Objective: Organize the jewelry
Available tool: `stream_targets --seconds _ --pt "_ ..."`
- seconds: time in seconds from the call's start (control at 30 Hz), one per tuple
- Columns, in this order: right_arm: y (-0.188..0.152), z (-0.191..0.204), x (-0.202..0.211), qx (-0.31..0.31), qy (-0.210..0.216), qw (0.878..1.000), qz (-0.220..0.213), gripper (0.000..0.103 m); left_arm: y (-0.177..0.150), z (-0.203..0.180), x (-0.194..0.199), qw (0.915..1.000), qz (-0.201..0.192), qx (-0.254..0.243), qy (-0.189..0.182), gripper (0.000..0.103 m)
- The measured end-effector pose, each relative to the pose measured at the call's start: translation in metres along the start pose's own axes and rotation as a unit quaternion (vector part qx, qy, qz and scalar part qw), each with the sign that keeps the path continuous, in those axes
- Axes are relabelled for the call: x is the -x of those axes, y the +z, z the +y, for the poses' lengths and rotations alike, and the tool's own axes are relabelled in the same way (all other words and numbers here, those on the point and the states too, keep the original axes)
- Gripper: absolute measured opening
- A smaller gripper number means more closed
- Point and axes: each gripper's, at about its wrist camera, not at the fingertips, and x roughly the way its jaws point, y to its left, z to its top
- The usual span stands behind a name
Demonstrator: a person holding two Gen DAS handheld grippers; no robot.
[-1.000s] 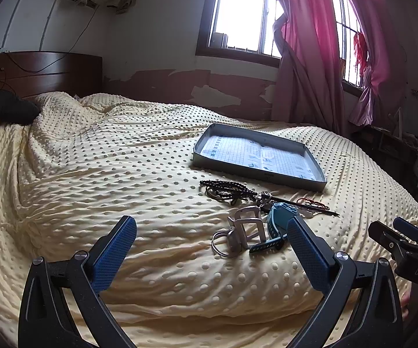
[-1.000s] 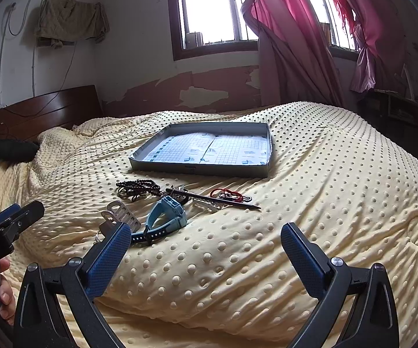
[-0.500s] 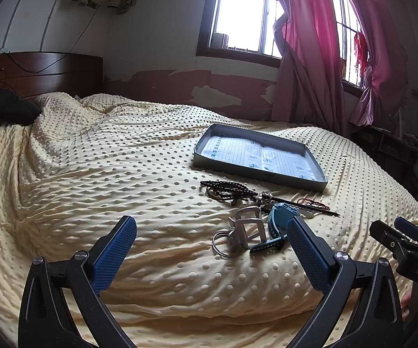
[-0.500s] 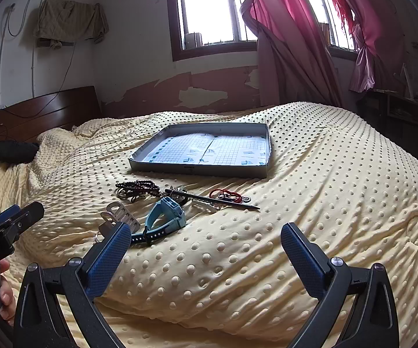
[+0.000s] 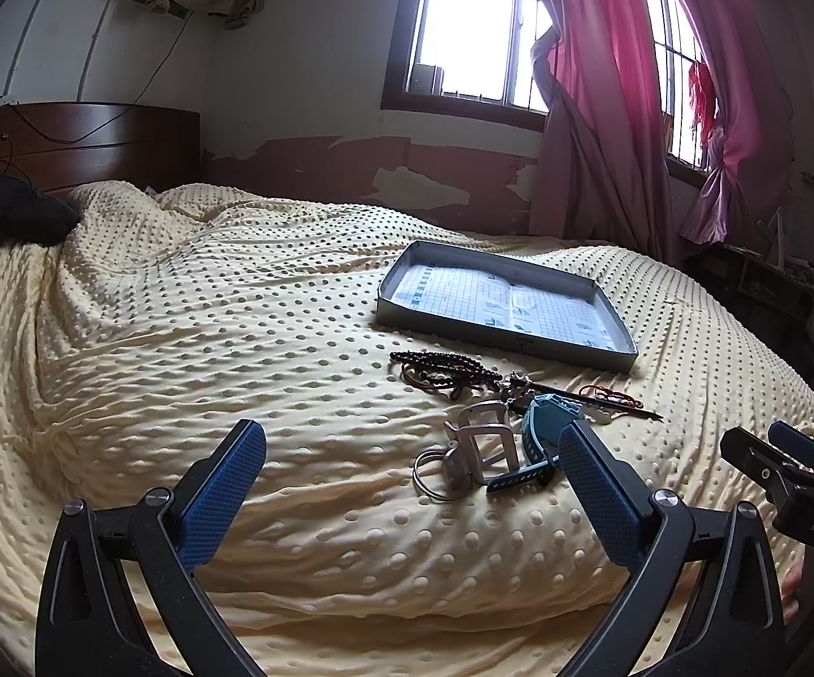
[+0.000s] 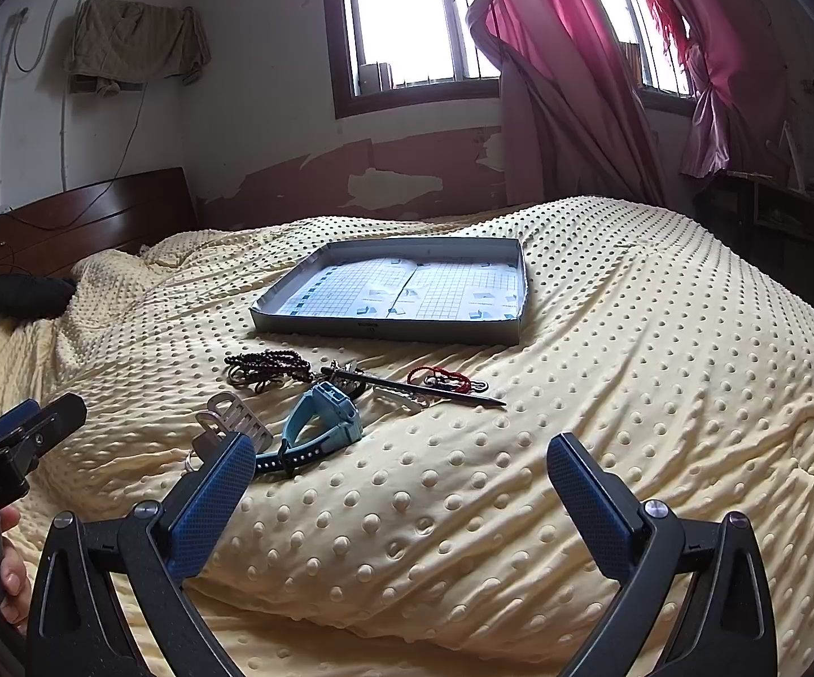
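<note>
A shallow grey tray [image 5: 520, 345] [image 6: 384, 332] with a grid-printed floor lies empty on the yellow dotted bedspread. In front of it lies a cluster of jewelry: dark bead bracelets [image 5: 441, 368] [image 6: 268, 364], a silver metal watch band [image 5: 483, 443] [image 6: 235, 414], a blue watch [image 5: 542, 423] [image 6: 325, 412], a red cord bracelet [image 5: 604, 393] [image 6: 441, 377] and a thin dark stick [image 6: 424, 389]. My left gripper [image 5: 412, 485] is open and empty, just short of the cluster. My right gripper [image 6: 401, 485] is open and empty, to the right of the watch.
The bedspread [image 5: 209, 338] is soft and wrinkled. A dark wooden headboard [image 5: 79, 146] and a black cloth [image 5: 6, 214] are at far left. Pink curtains [image 5: 604, 113] hang at the window. Dark furniture [image 6: 774, 214] stands right of the bed.
</note>
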Motion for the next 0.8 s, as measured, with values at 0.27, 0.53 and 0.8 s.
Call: stream_targets --seconds 0.27,0.53,0.8 --pt "-0.0006 0.0008 -0.0008 -0.001 0.0 1.0 0.001 0.103 -0.0003 -0.0003 0.0 1.0 0.0 0.0 0.0 0.102" --pt "-0.0006 -0.0008 -0.0011 -0.001 0.001 1.0 0.001 0.103 -0.0002 -0.0005 0.0001 1.0 0.0 0.0 0.0 0.102" --pt "-0.0003 0.0006 -0.0007 -0.002 0.002 1.0 0.002 0.103 -0.001 -0.001 -0.0004 1.0 0.001 0.0 0.001 0.102"
